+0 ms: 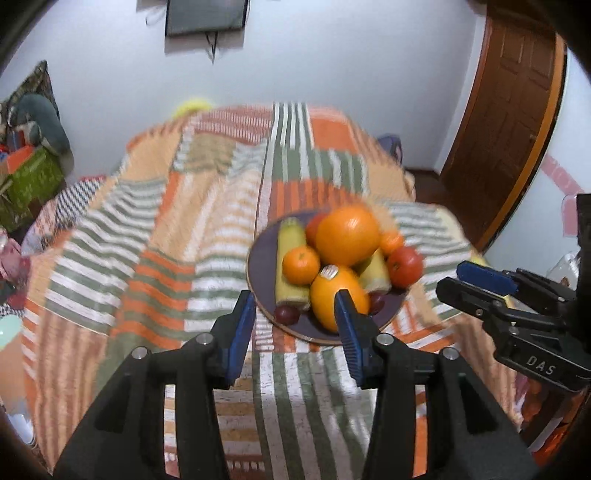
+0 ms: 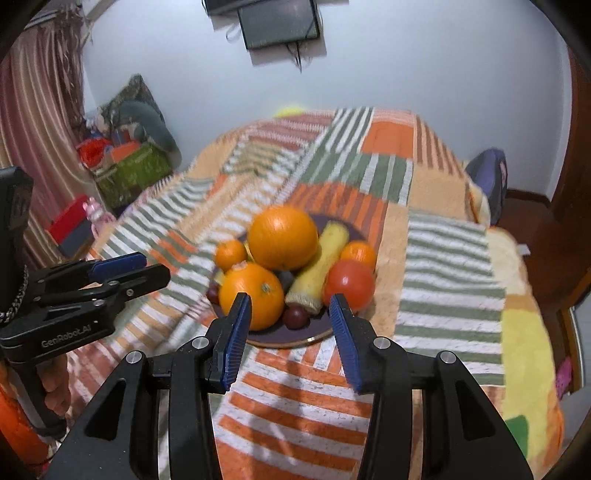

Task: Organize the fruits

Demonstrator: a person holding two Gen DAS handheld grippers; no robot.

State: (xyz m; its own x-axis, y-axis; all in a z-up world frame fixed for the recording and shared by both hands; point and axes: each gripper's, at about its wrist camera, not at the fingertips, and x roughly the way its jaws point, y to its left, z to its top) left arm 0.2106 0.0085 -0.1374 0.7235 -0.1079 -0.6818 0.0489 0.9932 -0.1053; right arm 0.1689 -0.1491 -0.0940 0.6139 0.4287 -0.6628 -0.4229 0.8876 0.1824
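Note:
A dark purple plate [image 1: 263,258] [image 2: 280,338] rests on a striped bedspread and holds a heap of fruit. A big orange [image 1: 347,236] [image 2: 282,236] tops the pile. Below it are an orange with a sticker [image 1: 338,295], a small mandarin [image 1: 301,264], a red tomato [image 1: 404,266] [image 2: 349,282], yellow corn cobs [image 1: 290,258] [image 2: 321,266] and dark plums [image 1: 286,314] [image 2: 295,315]. My left gripper [image 1: 295,325] hangs open over the plate's near edge, holding nothing. My right gripper [image 2: 290,314] is open too, above the near rim, and empty.
The orange, green and white bedspread [image 1: 155,236] covers a bed that fills both views. A wooden door [image 1: 509,110] stands at the right and a screen [image 2: 277,22] hangs on the far wall. Boxes and clutter [image 2: 125,170] lie beyond the bed's left side. A backpack [image 2: 487,173] sits at its far right.

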